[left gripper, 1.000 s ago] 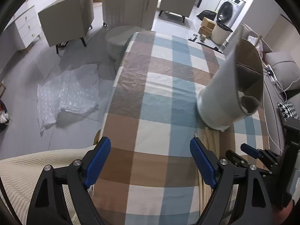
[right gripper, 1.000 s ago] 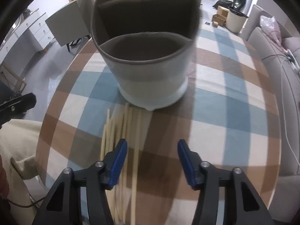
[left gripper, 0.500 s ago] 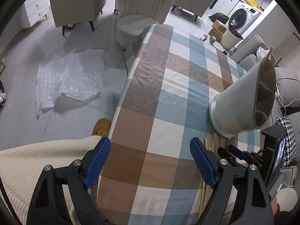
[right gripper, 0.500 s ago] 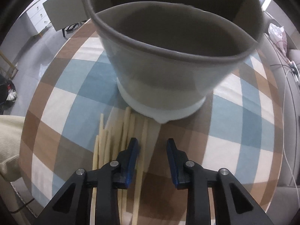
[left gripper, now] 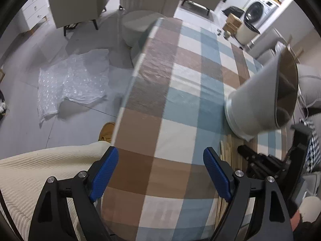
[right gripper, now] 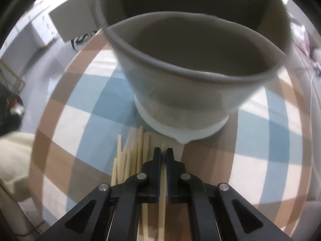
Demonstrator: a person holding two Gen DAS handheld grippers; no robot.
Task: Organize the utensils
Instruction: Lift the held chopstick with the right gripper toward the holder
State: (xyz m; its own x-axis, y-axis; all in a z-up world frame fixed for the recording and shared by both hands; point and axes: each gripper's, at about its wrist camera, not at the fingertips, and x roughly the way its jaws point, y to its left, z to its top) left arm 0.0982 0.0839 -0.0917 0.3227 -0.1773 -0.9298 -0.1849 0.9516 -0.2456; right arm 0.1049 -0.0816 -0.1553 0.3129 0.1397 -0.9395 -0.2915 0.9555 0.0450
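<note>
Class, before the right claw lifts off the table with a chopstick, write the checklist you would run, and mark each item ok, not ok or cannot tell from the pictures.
1. Right claw shut on one chopstick: ok, its jaws are nearly together with a single stick between them.
2. Only one stick caught: cannot tell, the chopstick pile lies close against the left finger.
3. Utensil holder upright on the tablecloth: ok.
4. Front compartment of the holder free to take the stick: ok, nothing shows in it.
5. Left claw out of the way: ok, open over the tablecloth, holding nothing.
6. Grip firm enough to lift: cannot tell.
</note>
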